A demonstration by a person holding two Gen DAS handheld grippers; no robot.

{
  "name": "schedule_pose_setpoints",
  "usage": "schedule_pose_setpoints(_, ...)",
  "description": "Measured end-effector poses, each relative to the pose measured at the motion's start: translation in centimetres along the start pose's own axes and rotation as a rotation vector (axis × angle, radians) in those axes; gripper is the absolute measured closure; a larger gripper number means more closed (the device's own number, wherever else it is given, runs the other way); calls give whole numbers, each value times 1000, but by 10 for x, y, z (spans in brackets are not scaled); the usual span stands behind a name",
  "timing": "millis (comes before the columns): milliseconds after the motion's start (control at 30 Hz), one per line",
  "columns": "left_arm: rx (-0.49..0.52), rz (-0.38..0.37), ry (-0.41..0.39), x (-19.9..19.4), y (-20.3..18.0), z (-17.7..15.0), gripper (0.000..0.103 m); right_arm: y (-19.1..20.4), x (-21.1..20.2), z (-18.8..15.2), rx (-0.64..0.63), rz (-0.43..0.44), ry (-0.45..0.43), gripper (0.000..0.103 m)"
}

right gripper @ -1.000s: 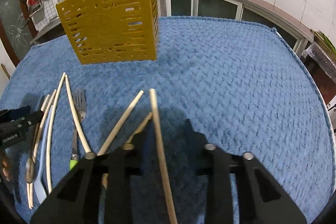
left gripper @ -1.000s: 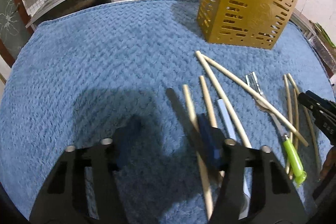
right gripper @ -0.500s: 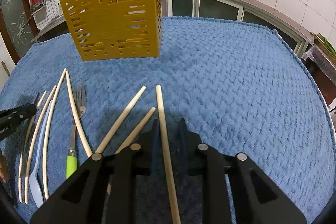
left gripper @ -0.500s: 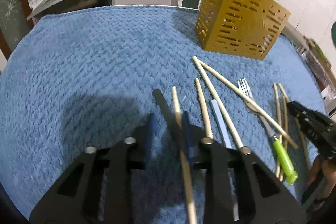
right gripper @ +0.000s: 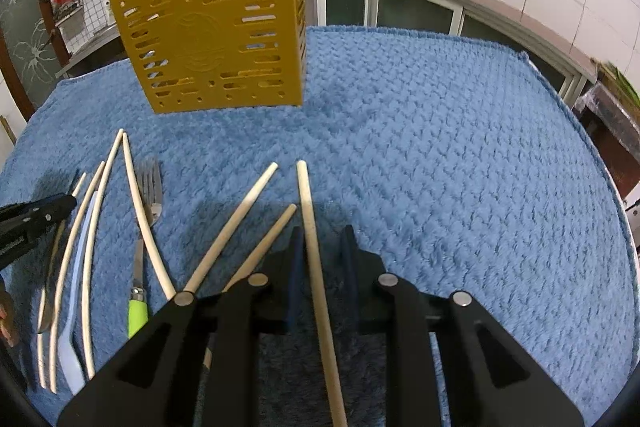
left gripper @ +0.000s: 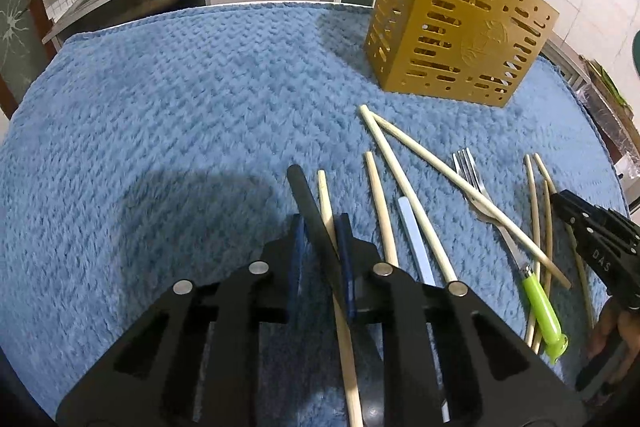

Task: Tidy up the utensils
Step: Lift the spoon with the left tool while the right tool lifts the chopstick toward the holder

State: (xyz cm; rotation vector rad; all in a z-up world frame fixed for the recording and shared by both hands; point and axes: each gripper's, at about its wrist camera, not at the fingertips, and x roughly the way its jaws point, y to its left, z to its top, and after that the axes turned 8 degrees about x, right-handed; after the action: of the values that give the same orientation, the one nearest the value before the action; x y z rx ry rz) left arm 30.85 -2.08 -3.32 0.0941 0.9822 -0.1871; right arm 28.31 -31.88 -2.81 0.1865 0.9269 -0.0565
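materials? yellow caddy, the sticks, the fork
Caddy: looks like moulded plastic, opaque mustard, slotted walls, mild sheen.
Sticks: pale, matte, uniform tan; likely bamboo or wood chopsticks.
Fork: shiny grey tines, probably steel; handle glossy lime, probably plastic.

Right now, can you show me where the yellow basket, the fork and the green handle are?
yellow basket [right gripper: 212, 27], right wrist view, on its slotted front wall.
fork [left gripper: 468, 167], left wrist view, on its tines.
green handle [left gripper: 542, 311], left wrist view, mid-handle.
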Motion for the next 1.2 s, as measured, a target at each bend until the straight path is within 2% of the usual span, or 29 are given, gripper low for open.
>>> schedule_pose_setpoints(133,7,-2,-13,-1,-1,1,90,1,3,7,6,-1,44,81)
schedule_pose_setpoints(233,13,-8,-20,-1,-1,1,91,3,6,12,-6,-6,71,83)
schedule_pose_setpoints(267,13,-23,-25,-2,-1,2,92,3,7,13,-8,-3,80,87)
schedule_pose_setpoints(333,15,-41,-35,-6,0,4,100,1,9,18,-6,11,112,92)
schedule_pose_setpoints(367,16,-45,-39,-8,0,4,101,1,10,20,-6,16,119,96)
schedule_pose_setpoints(467,31,-45,-54,-13,-3,6,101,-1,11,23,-6,30,126,97)
schedule_pose_setpoints(733,15,-63,-101,-24,3,10,101,-13,-3,16,54,105,48,97)
schedule_pose_setpoints(1067,2,-142,-218,-56,6,23,101,-17,-40,29,93,162,-99,97)
schedule_pose_setpoints(1200,11,-157,-253,-66,3,26,101,-19,-55,35,122,213,-178,97)
